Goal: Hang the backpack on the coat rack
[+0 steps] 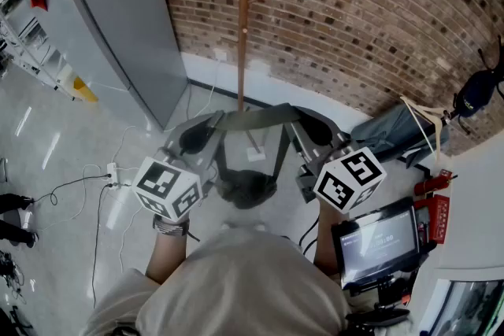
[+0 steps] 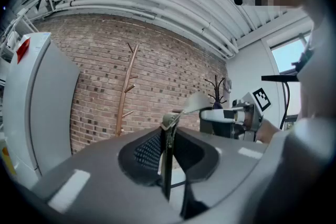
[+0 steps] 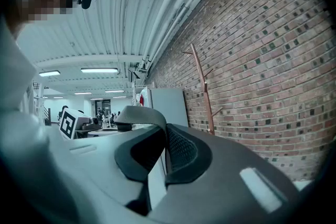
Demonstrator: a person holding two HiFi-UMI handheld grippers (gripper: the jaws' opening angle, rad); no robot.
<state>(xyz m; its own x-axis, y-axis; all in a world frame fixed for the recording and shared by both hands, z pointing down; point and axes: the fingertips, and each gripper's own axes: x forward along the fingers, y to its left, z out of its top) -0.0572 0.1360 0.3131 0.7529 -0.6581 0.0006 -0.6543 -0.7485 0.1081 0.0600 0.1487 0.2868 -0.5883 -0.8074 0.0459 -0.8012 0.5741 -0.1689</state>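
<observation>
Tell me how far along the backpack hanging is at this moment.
Done: the backpack is picked up and hangs from its strap, stretched between the left gripper and right gripper, both shut on it. In hand: it is held facing the coat rack. Left: carry the strap to the rack, hook it on and let go; nothing hangs there yet.

A tall grey metal cabinet [image 1: 118, 27] stood near the red brick wall [image 1: 370, 4]. On the pale glossy floor [image 1: 55, 153] lay a white power strip [image 1: 112, 173] with thin cables. A dark tilted screen [image 1: 376, 241] sat at lower right, beside a red tool [image 1: 435, 215].
</observation>
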